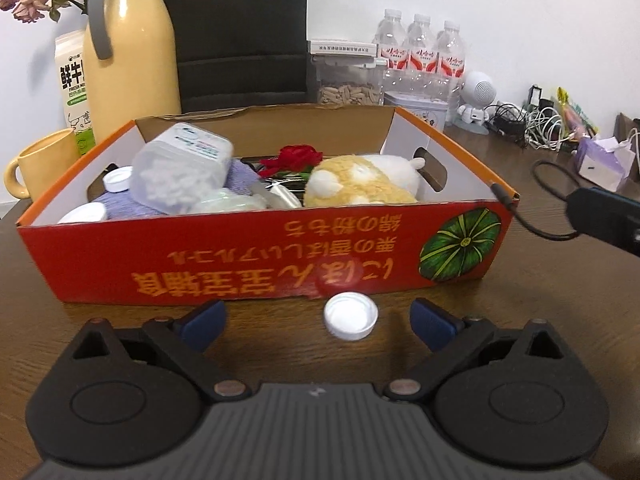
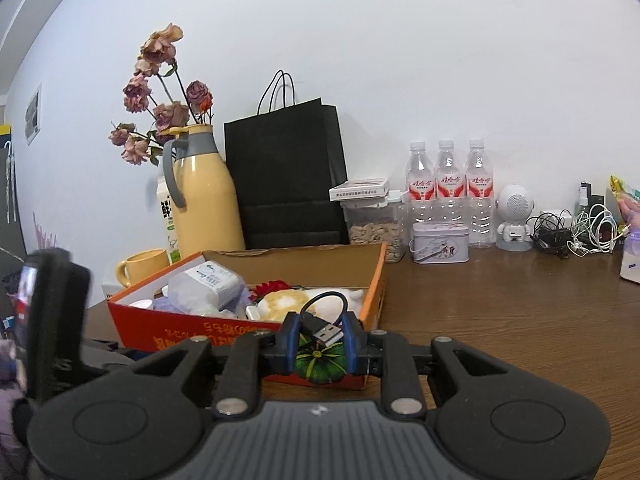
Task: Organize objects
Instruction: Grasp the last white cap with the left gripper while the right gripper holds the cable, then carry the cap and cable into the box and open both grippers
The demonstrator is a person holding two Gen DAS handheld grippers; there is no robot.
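Observation:
An orange cardboard box (image 1: 256,256) stands on the brown table, holding a plush toy (image 1: 360,182), a cotton-swab jar (image 1: 182,168), a red flower (image 1: 298,158) and white caps. A white bottle cap (image 1: 351,316) lies on the table in front of the box, between the fingers of my open left gripper (image 1: 318,322). My right gripper (image 2: 322,344) is shut on a short black USB cable (image 2: 324,330), held above the box's near right corner (image 2: 372,312). The cable's loop and plug also show in the left wrist view (image 1: 516,204).
Behind the box stand a yellow thermos (image 1: 130,52), a yellow mug (image 1: 42,162), a milk carton (image 1: 74,88), a black paper bag (image 2: 286,176), water bottles (image 2: 448,188), a seed jar (image 2: 374,224), a tin (image 2: 438,242), a white robot speaker (image 2: 514,216) and tangled cables (image 2: 576,232).

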